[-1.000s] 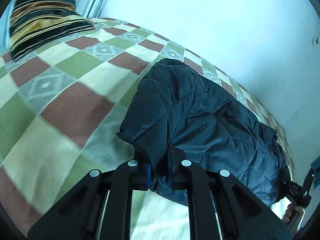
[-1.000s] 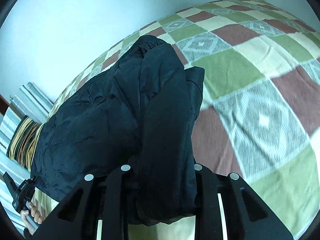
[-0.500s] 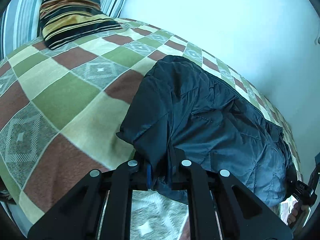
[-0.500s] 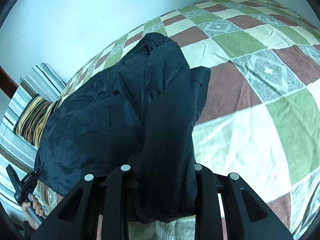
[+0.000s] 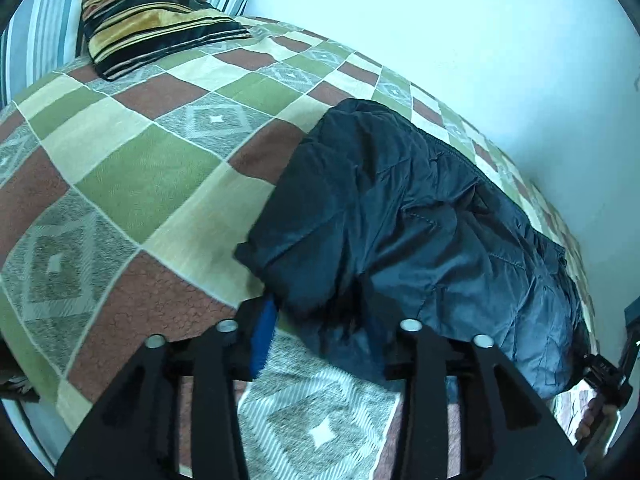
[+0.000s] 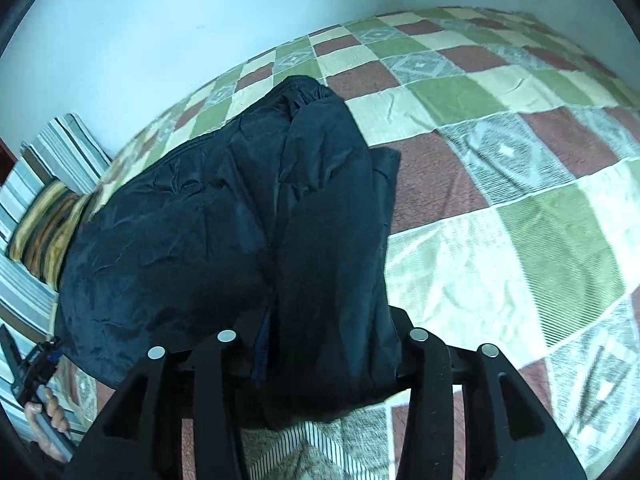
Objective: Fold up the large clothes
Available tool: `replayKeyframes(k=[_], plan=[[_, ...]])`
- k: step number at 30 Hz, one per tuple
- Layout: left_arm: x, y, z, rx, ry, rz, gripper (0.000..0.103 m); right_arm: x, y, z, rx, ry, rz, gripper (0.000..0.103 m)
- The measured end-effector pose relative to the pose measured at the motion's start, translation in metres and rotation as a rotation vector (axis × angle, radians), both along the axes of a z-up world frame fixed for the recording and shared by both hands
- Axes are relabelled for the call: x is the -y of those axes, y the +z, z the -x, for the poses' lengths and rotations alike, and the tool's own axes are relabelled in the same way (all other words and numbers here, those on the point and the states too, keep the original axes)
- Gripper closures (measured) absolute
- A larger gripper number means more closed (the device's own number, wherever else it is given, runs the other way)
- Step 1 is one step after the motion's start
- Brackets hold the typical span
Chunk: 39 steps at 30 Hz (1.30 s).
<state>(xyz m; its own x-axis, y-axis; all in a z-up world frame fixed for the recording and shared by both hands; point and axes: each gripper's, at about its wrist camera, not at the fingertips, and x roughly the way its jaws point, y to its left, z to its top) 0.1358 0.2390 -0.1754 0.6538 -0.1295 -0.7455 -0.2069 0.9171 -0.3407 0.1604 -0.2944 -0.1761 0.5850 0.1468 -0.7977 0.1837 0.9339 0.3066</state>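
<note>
1. A dark navy quilted jacket [image 5: 400, 220] lies folded in a bulky heap on the checked bedspread [image 5: 132, 168], close to the near edge of the bed and along the side by the pale wall [image 5: 460, 20].
2. One sleeve or side panel is laid lengthwise over the top of the heap, seen best from the right wrist view, where it runs toward the camera.
3. The left gripper [image 5: 320, 320] has its jaws opening; the near hem of the jacket hangs between them, and the blue pad on the left finger stands clear of the cloth.
4. The right gripper [image 6: 320, 344] also has its jaws opening, with the thick folded end of the jacket filling the gap between the fingers; whether the pads touch it I cannot tell.
5. Each view shows the person's other hand at the frame's edge, wrapped round a gripper handle.
6. A striped cushion [image 5: 148, 12] in yellow, black and brown rests at the head of the bed, well apart from the jacket.
</note>
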Motion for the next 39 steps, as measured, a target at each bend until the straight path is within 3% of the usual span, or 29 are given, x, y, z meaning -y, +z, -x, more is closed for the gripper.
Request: replayKeyframes(k=[3, 4, 5, 6, 10, 13, 15, 17, 24, 31, 39], plan=[[-0.002, 0.009, 0.006, -0.006, -0.008, -0.048, 0.050, -0.006, 0.011, 0.009, -0.007, 0.002, 0.045, 0.058], [-0.003, 0.014, 0.009, -0.002, -0.013, -0.065, 0.047, -0.008, 0.014, 0.011, -0.008, 0.001, 0.066, 0.053], [-0.005, 0.017, 0.010, 0.004, -0.017, -0.073, 0.045, -0.009, 0.019, 0.016, 0.004, -0.009, 0.097, 0.039], [-0.007, 0.020, 0.012, 0.011, -0.021, -0.076, 0.045, -0.009, 0.023, 0.020, 0.027, -0.018, 0.124, 0.032], [-0.016, 0.027, 0.013, 0.017, -0.026, -0.078, 0.042, -0.001, 0.035, 0.033, 0.060, -0.074, 0.224, 0.032], [-0.019, 0.029, 0.006, 0.016, -0.026, -0.084, 0.042, -0.006, 0.048, 0.033, 0.092, -0.069, 0.175, 0.037], [-0.020, 0.029, 0.000, 0.020, -0.030, -0.086, 0.042, -0.022, 0.053, 0.029, 0.119, -0.042, 0.168, 0.053], [-0.022, 0.025, -0.009, 0.009, -0.020, -0.089, 0.041, -0.043, 0.054, 0.023, 0.127, 0.007, 0.152, 0.056], [-0.035, 0.014, -0.026, -0.017, -0.002, -0.005, 0.041, -0.131, 0.045, -0.017, 0.125, 0.190, 0.078, 0.056], [-0.026, 0.026, -0.046, -0.018, -0.082, -0.089, 0.038, -0.190, 0.035, -0.054, 0.112, 0.227, 0.107, 0.061], [-0.021, 0.024, -0.075, -0.044, -0.171, -0.122, 0.035, -0.213, -0.005, -0.074, 0.020, 0.199, 0.166, 0.062]])
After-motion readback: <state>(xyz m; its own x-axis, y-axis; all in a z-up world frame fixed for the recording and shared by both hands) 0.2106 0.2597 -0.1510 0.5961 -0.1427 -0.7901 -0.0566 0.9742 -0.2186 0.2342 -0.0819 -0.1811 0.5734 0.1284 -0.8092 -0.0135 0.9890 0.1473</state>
